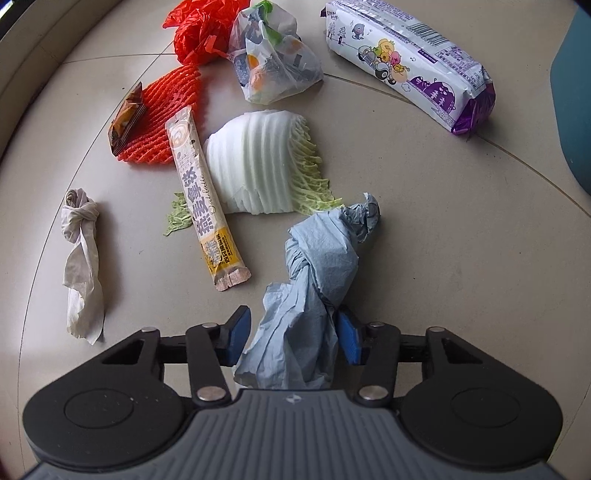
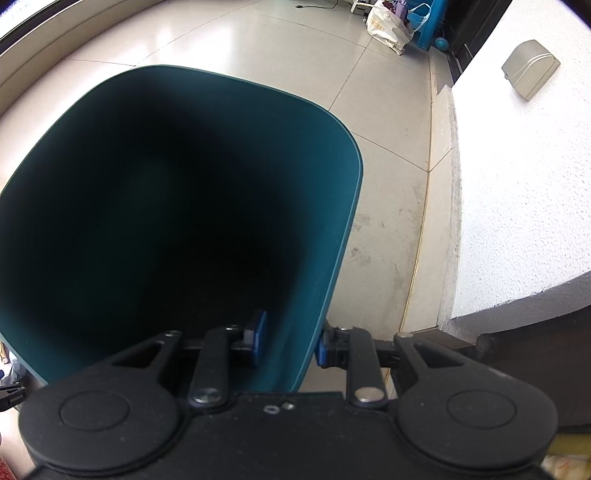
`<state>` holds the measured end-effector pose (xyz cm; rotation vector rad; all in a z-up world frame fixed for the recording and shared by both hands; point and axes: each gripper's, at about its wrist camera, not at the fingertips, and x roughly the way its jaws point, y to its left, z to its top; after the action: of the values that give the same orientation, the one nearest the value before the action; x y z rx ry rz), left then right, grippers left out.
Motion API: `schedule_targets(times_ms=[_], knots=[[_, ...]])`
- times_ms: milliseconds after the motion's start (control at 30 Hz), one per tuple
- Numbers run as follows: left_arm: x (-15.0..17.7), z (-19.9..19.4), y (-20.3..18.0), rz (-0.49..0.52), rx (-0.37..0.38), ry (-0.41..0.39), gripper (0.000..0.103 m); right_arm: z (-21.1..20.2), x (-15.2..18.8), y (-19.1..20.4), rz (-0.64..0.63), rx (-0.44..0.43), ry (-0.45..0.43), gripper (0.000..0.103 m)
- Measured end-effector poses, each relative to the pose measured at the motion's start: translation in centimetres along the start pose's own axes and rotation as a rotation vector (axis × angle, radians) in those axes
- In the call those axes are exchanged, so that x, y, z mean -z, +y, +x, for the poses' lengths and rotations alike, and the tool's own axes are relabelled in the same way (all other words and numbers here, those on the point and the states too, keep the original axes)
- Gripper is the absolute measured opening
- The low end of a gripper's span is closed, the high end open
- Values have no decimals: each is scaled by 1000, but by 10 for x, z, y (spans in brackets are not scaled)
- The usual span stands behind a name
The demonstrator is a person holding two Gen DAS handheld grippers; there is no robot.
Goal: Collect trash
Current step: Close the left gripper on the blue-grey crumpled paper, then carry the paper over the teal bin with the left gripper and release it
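In the left wrist view my left gripper (image 1: 293, 332) is closed on a crumpled blue paper towel (image 1: 317, 266), its blue pads pressing both sides of the near end. Beyond it on the tiled floor lie a cabbage piece (image 1: 266, 162), a long drink sachet (image 1: 201, 199), a knotted white tissue (image 1: 81, 258), an orange foam net (image 1: 166, 118), a brown wrapper (image 1: 125, 120), a red plastic bag (image 1: 203, 29), a clear printed bag (image 1: 273, 59) and a white and purple packet (image 1: 410, 62). In the right wrist view my right gripper (image 2: 290, 341) is shut on the near wall of the teal bin (image 2: 325, 236), one finger inside, one outside.
The bin's side (image 1: 574, 110) shows at the right edge of the left wrist view. In the right wrist view a white rough wall (image 2: 517, 184) and a stone kerb (image 2: 441, 184) run along the right. Bags and a blue crate (image 2: 402, 22) stand far back.
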<state>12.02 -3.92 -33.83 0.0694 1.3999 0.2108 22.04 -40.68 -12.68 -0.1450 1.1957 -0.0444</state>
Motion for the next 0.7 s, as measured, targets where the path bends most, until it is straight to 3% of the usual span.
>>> schedule_targets(times_ms=[33,233,533,700], knots=[[1,2,0,9,-3,3,37,0,0,0,1,0,0,25],[3,-2,0,19,-26,-17,27,-1,7,-4,-4,-3,-2,24],[-8,-30,-4,3,-28,-49,24,1,13,-4,-9,-1,-16,21],[-28,-65,-9,1,-1,-108,24,1,14,-5,-4,-3,-19,17]])
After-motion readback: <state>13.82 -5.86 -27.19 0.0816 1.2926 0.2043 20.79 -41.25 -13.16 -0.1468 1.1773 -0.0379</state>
